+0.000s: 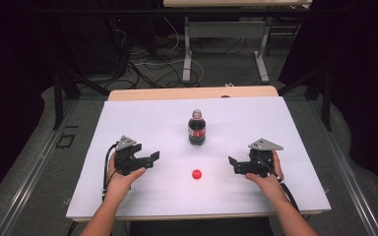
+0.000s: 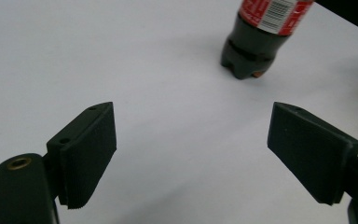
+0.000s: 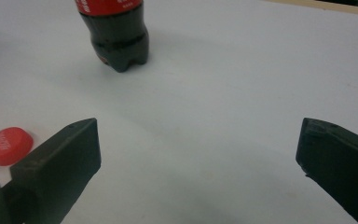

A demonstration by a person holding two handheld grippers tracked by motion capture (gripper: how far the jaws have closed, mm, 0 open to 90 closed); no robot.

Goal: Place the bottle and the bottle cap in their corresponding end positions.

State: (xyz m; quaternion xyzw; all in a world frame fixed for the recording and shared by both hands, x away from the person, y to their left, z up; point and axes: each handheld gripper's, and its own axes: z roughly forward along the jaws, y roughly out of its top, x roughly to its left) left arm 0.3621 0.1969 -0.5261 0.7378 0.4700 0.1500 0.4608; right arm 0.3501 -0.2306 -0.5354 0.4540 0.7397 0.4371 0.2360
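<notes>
The table [image 1: 128, 93] has a pale wood top under a white sheet [image 1: 142, 123], and behind it the room is dark, with a grey floor, tangled cables [image 1: 142, 64] and the white legs of another table [image 1: 187, 54]. Taking the cola bottle [image 1: 197, 129] as the landmark: the left tongs [image 1: 149, 162] sit left of it and nearer the person, jaws apart and holding nothing. The bottle stands upright at mid-sheet, uncapped, its red label bearing a barcode; no brand name is readable. Its red cap [image 1: 196, 174] lies just in front of it, faint white lettering illegible. The right tongs [image 1: 235, 166] are right of the bottle, spread wide, empty
</notes>
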